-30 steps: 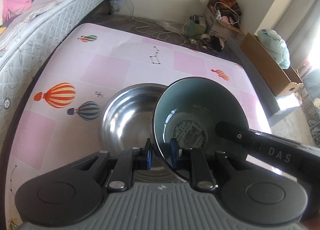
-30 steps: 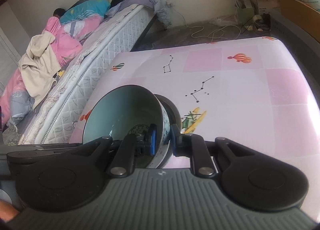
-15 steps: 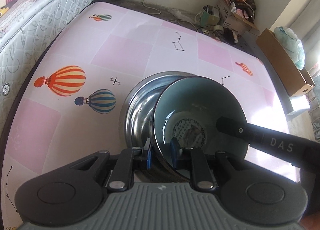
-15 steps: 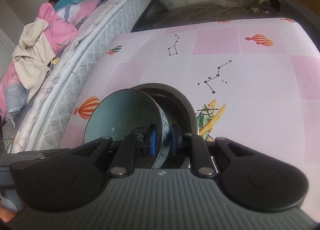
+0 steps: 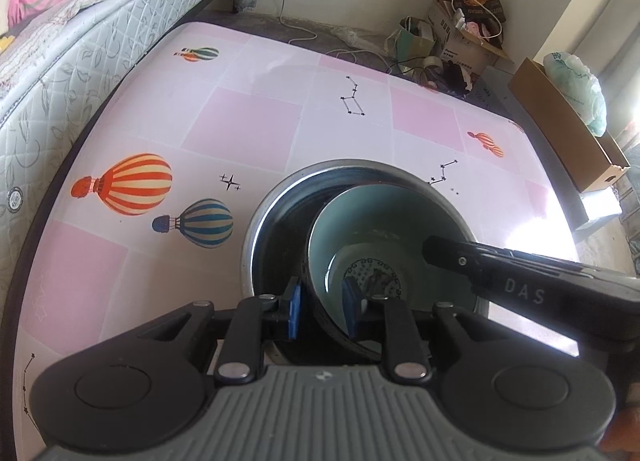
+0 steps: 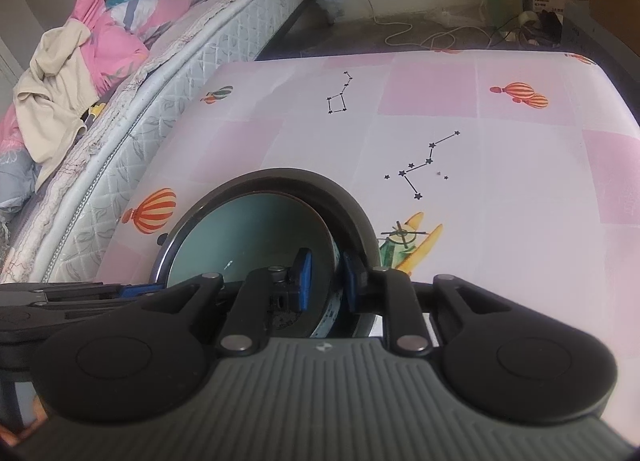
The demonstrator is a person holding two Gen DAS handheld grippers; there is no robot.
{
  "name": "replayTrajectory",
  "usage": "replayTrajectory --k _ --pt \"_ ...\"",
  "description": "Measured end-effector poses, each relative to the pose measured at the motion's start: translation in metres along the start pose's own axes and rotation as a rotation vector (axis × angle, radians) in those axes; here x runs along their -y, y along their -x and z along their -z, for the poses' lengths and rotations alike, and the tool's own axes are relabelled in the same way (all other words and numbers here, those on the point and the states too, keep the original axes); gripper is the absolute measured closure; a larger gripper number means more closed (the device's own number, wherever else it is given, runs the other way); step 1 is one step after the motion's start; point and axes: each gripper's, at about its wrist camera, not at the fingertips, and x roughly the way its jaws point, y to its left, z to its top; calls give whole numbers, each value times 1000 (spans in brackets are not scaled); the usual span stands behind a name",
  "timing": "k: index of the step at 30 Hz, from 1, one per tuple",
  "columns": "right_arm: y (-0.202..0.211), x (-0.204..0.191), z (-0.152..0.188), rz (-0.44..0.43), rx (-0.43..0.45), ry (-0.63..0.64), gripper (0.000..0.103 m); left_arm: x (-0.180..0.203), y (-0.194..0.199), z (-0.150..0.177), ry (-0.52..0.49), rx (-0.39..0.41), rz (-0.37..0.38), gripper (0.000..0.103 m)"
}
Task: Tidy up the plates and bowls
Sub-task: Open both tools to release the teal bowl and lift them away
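A teal ceramic bowl point(image 5: 380, 221) with a patterned bottom sits tilted inside a larger steel bowl point(image 5: 272, 221) on the pink table. My left gripper point(image 5: 322, 311) straddles the teal bowl's near rim. Its jaws are opening, and a gap shows between the outer pad and the wall. My right gripper point(image 6: 326, 285) straddles the opposite rim of the teal bowl point(image 6: 248, 237), inside the steel bowl point(image 6: 352, 213). Its jaws are opening too, the inner pad clear of the wall. The right gripper's finger also reaches in from the right in the left wrist view.
The pink tablecloth point(image 5: 240, 121) is printed with balloons and star signs. A mattress point(image 5: 80, 41) with heaped bedding runs along the table's left side. Cardboard boxes point(image 5: 568, 133), bags and cables lie on the floor beyond the far edge.
The teal bowl has come down from above the steel bowl and now rests inside it. Both pairs of jaws have widened a little around its rim.
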Motion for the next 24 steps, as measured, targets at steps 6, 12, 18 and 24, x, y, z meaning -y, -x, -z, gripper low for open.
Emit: replayTrajectory --k 6,12,18,24 --pt "9 -7 -6 -8 62 19 62 4 18 4 -27 46 15 70" --pt "38 -5 -4 -62 115 -17 47 8 46 19 -73 75 46 53" --pt "92 8 22 -147 138 -39 28 6 78 48 -123 92 94 40" --pt "160 34 77 -166 162 -121 24 -5 107 95 -115 69 133 38"
